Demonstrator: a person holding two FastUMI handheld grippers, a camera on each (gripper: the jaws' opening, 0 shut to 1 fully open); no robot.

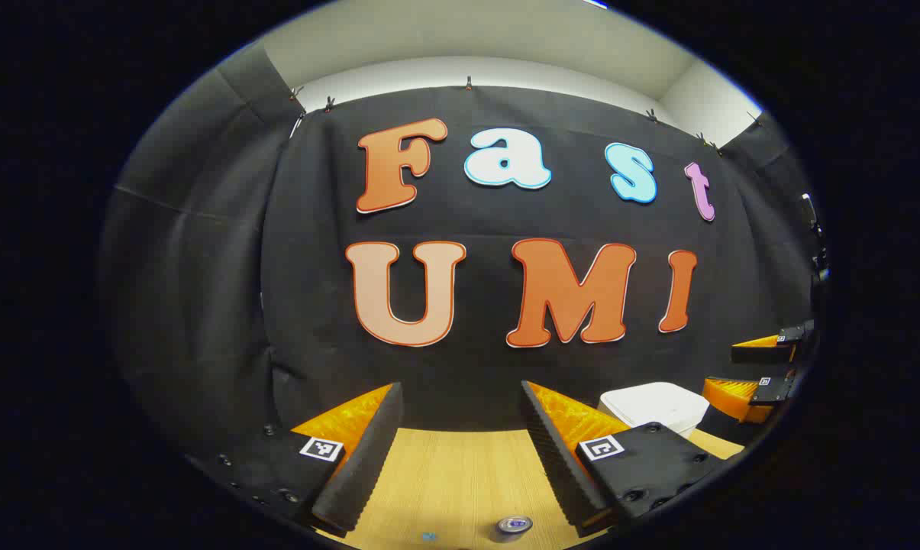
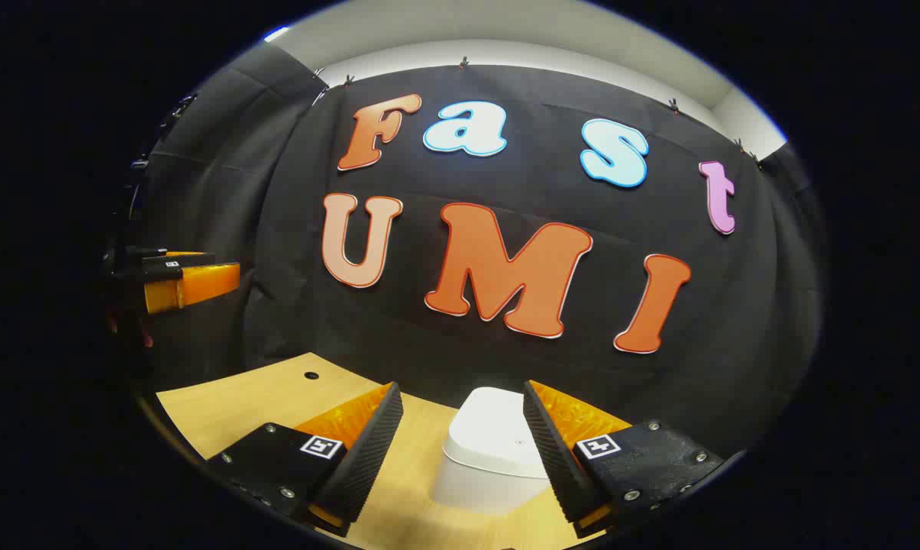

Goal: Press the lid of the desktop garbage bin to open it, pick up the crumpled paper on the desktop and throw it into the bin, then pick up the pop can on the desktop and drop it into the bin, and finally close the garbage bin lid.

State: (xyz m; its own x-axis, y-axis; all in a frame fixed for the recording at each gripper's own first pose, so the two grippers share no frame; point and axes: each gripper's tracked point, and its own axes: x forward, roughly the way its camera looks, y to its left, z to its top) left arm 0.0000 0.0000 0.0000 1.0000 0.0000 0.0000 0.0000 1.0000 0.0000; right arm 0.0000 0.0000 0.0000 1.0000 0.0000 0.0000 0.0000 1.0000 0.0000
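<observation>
Ahead of the right gripper (image 2: 460,439), between its two parted fingers and a little beyond their tips: one desktop garbage bin (image 2: 490,458), white, rounded, lid down and flush. Fingers stand wide apart with nothing between the pads; neither touches the bin

Beneath both tools: wooden desktop (image 2: 269,401), pale grain, with a small dark hole (image 2: 311,376) toward the far left corner as the right gripper view has it

Off to the right gripper's left, raised well above the desktop: left gripper (image 2: 188,279), seen side-on, a person's hand only dimly visible behind it; how far apart its fingers are cannot be told from this side

Ahead of the left gripper (image 1: 460,443): bare desktop (image 1: 460,473) between its fingers, which are spread wide and grip nothing

Just below and near the left gripper's fingertips, at the lower edge of its view: pop can (image 1: 513,525), upright, only the silver top showing; apart from both fingers. A small blue speck lies on the desktop to its left, too small to identify

To the left gripper's right, past its right finger: the same garbage bin (image 1: 650,405), lid closed, partly hidden by that finger

Farther right again: right gripper (image 1: 761,367), seen from the side with fingers apart, close above and just beyond the bin

Crumpled paper: position cannot be told
</observation>
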